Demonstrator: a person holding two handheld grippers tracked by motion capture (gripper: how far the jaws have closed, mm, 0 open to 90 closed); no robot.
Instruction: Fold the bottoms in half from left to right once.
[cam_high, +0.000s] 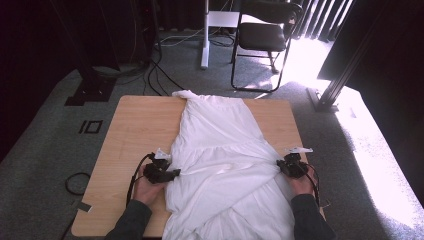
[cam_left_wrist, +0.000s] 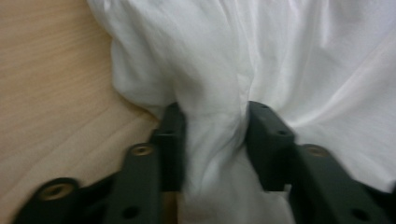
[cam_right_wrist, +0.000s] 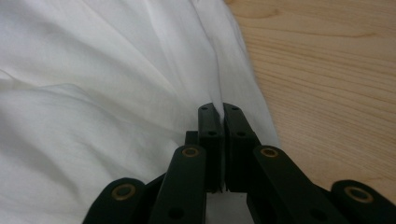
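A white garment (cam_high: 220, 145) lies lengthwise down the middle of the wooden table (cam_high: 140, 125), narrow at the far end and spreading wide toward me. At its left edge my left gripper (cam_high: 172, 174) pinches a gathered bunch of the white cloth (cam_left_wrist: 280, 56), which is squeezed between the two jaws of that gripper (cam_left_wrist: 215, 126). My right gripper (cam_high: 281, 167) is at the garment's right edge. In the right gripper view the jaws of that gripper (cam_right_wrist: 218, 109) stand nearly together on a thin fold of the cloth (cam_right_wrist: 93, 93), low over the tabletop (cam_right_wrist: 327, 70).
Bare wood (cam_left_wrist: 46, 93) runs along both sides of the garment. Beyond the table's far edge stand a black chair (cam_high: 265, 35) and a white post (cam_high: 205, 35). Cables (cam_high: 150, 75) trail on the carpet, and a dark metal upright (cam_high: 345, 75) stands at right.
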